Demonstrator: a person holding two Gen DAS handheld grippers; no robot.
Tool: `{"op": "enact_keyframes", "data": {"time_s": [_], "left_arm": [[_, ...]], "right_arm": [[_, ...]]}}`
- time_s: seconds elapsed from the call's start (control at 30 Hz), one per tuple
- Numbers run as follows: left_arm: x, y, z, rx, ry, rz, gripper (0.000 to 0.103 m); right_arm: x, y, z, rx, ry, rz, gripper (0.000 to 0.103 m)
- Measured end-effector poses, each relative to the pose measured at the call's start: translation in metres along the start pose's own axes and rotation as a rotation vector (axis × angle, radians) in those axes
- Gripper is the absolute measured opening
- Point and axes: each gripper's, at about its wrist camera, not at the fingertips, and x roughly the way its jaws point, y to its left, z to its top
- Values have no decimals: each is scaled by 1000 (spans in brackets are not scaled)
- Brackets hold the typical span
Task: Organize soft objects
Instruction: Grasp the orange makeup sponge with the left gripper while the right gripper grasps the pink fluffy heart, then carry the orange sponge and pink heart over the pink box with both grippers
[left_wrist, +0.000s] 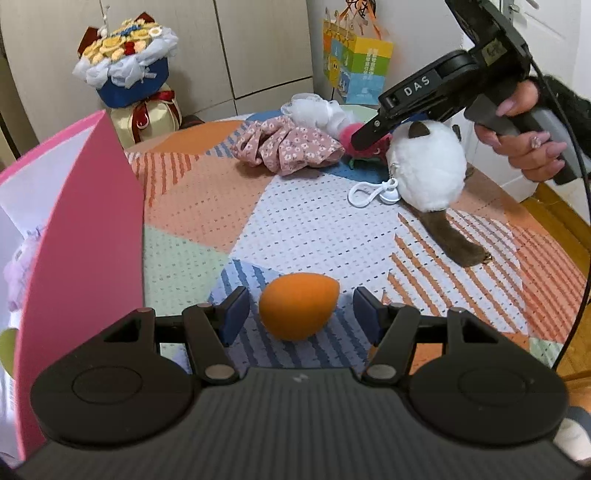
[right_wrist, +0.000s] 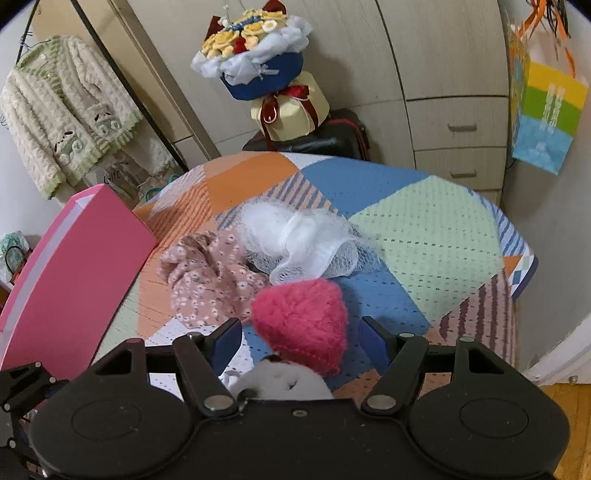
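Patchwork-covered round table (left_wrist: 303, 221) still holds most soft things, pink box (left_wrist: 85, 236) nearly empty beside it: right gripper (right_wrist: 301, 341) released around a pink knitted strawberry (right_wrist: 303, 317), left gripper (left_wrist: 301, 314) released around an orange sponge (left_wrist: 297, 306).

Left wrist: looking down close over the patchwork table (left_wrist: 303, 206), pink box (left_wrist: 85, 236) at its left.
Right wrist: facing the table's (right_wrist: 424, 236) far edge.
Shared: the floral cloth (left_wrist: 284, 147) (right_wrist: 207, 277).
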Motion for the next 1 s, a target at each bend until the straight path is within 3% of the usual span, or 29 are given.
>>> {"op": "enact_keyframes", "data": {"time_s": [0.03, 0.07, 0.1, 0.23, 0.6, 1.0], "left_arm": [[1, 0, -1, -7, -2, -4, 58], [1, 0, -2, -4, -8, -1, 55], [2, -1, -2, 3, -12, 1, 49], [0, 1, -3, -4, -28, 5, 43], [-22, 4, -6, -42, -72, -32, 42], [-66, 8, -17, -59, -117, -66, 43]], "right_arm": [[3, 1, -1, -6, 5, 1, 72], [5, 1, -1, -12, 11, 1, 57], [7, 2, -2, -17, 22, 0, 50], [3, 12, -5, -58, -9, -28, 42], [-46, 58, -9, -163, -108, -49, 41], [-83, 110, -52, -223, -122, -17, 42]]}}
